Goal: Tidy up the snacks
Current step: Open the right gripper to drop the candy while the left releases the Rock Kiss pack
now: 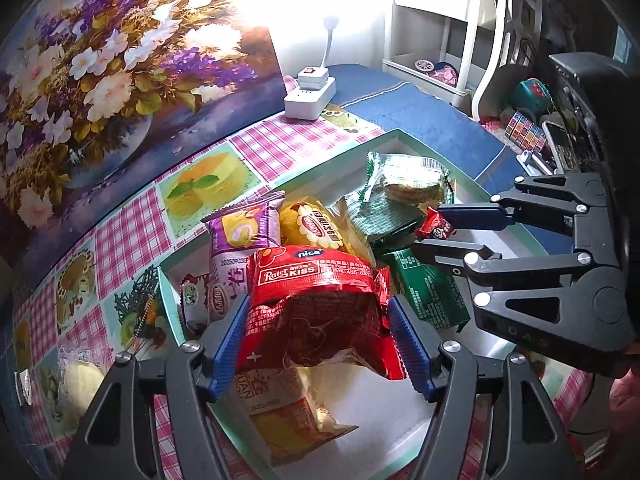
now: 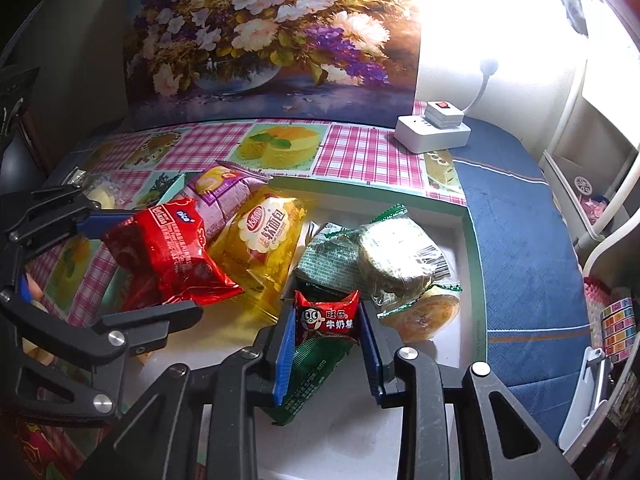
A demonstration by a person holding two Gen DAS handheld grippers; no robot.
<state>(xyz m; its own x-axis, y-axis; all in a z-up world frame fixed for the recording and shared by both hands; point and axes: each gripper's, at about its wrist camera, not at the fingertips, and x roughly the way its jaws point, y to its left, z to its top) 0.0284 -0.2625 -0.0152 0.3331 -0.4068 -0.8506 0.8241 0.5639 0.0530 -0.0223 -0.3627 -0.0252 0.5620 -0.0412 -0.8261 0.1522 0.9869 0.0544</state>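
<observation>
Most packets already lie in the shallow green-rimmed white tray (image 2: 476, 240). The left hand-held gripper (image 1: 320, 320) clamps a shiny red foil snack packet (image 1: 316, 300) over it, the right hand-held gripper (image 2: 326, 344) pinches a small red milk-candy wrapper (image 2: 326, 318); one clear-wrapped pale bun (image 1: 80, 376) waits on the bench.

Checked table (image 2: 360, 152), snack tray (image 2: 474, 248), power strip (image 2: 432, 132)
</observation>
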